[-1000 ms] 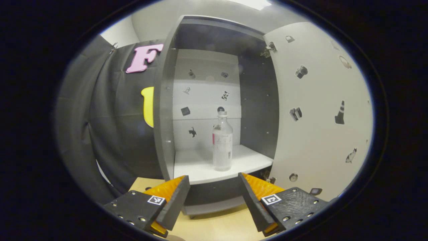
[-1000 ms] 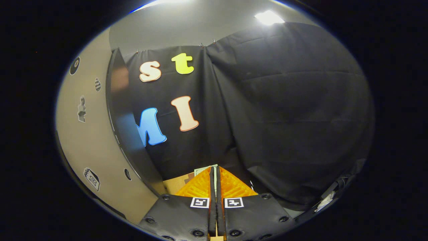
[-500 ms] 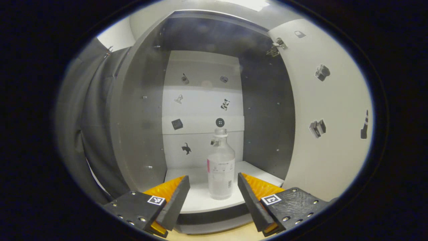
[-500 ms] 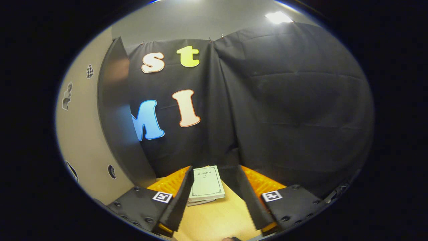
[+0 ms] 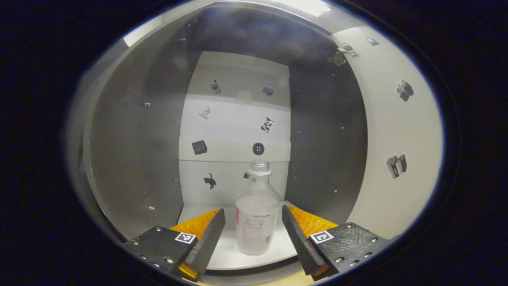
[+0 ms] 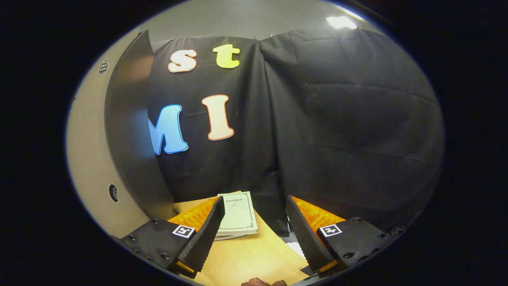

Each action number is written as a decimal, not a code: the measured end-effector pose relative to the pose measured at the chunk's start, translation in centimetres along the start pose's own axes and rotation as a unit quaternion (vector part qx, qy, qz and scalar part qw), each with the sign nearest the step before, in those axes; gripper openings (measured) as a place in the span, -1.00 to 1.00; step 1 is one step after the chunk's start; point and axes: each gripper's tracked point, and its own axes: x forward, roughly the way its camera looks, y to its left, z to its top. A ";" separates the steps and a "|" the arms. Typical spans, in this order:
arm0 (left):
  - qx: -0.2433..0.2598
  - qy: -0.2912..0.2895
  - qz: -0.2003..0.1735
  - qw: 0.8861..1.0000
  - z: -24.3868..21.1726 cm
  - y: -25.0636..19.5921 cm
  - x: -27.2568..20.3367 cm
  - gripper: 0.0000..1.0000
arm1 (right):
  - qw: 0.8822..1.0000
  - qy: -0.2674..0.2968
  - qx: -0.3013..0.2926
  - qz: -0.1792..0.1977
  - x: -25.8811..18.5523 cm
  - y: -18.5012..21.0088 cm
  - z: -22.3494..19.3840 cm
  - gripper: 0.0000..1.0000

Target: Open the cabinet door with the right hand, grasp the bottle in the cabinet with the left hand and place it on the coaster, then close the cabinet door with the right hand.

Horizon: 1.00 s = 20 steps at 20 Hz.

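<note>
- Left gripper [image 5: 253, 226]: jaws spread wide, nothing gripped. It sits at the mouth of the open cabinet [image 5: 135, 151], pointing in.
- Bottle [image 5: 257, 214]: clear, with a pale label and a white collar at the neck, upright on the white shelf [image 5: 228, 254]. It stands between the two left fingers [image 5: 206, 242], a gap showing on either side; neither finger touches it. Whether it has a cap I cannot tell.
- Beyond the bottle, straight ahead of the left gripper: white back panel [image 5: 234, 131] carrying small dark stickers. Grey side walls flank the gripper on both sides.
- Cabinet door [image 5: 397, 131]: swung open, off to the right of the left gripper, hinge [image 5: 342, 53] visible at its top inner corner.
- Right gripper [image 6: 254, 234]: jaws wide apart, holding nothing. It hovers over the light wooden tabletop [image 6: 254, 258].
- Pale green booklet [image 6: 237, 214]: flat on the tabletop just ahead of the right gripper, near its left finger [image 6: 204, 238], not touched.
- The door [image 6: 91, 159] seen from the right gripper view: standing to the left of that gripper, dark edge toward the camera.
</note>
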 end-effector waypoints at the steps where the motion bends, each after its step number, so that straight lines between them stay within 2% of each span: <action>1: 0.005 -0.002 -0.004 1.000 0.0 -0.2 0.4 0.75 | 1.000 0.001 0.001 -0.001 0.4 -0.2 -0.1 0.96; 11: 0.019 0.003 -0.007 1.000 -0.9 -1.1 3.0 0.80 | 1.000 0.012 0.014 0.007 3.0 -0.6 -0.6 0.96; 12: 0.023 0.005 -0.009 1.000 -0.9 -1.2 3.1 0.77 | 1.000 0.013 0.014 0.007 3.2 -0.6 -0.7 0.96; 15: 0.026 0.006 -0.016 1.000 -1.0 -1.8 3.0 0.46 | 1.000 0.019 0.014 0.006 3.9 -0.7 -1.3 0.96; 20: 0.030 -0.005 -0.019 0.999 -0.2 -2.0 2.5 0.44 | 1.000 0.016 0.019 0.001 3.4 -1.3 -1.7 0.96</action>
